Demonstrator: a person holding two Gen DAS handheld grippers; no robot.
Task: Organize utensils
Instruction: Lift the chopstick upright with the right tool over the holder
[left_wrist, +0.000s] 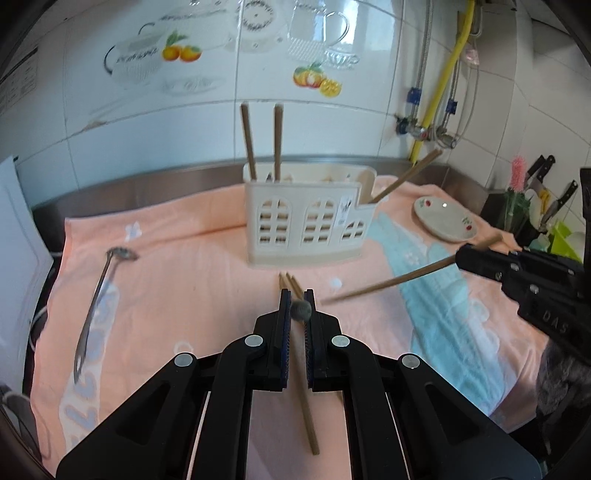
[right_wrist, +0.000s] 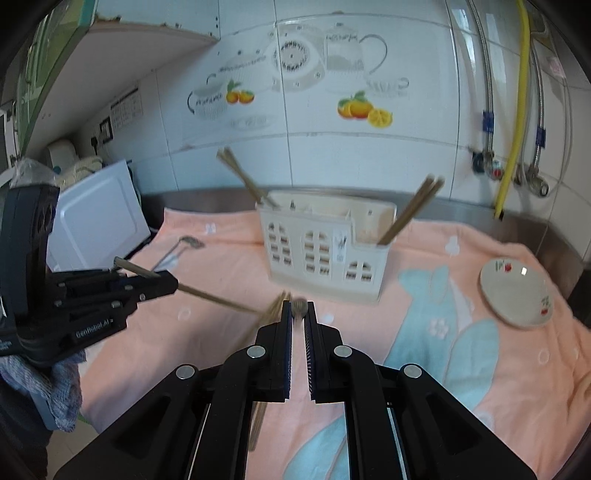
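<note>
In the caddy (left_wrist: 306, 218), three chopsticks (left_wrist: 277, 142).

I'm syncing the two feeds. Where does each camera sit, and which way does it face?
Left wrist: on the left gripper, looking across the towel at the utensil holder; the right gripper, gripping a chopstick, enters from the right.
Right wrist: on the right gripper, facing the same utensil holder; the left gripper, also gripping a chopstick, shows at left.
Shared: utensil holder, plate, spoon, towel.
</note>
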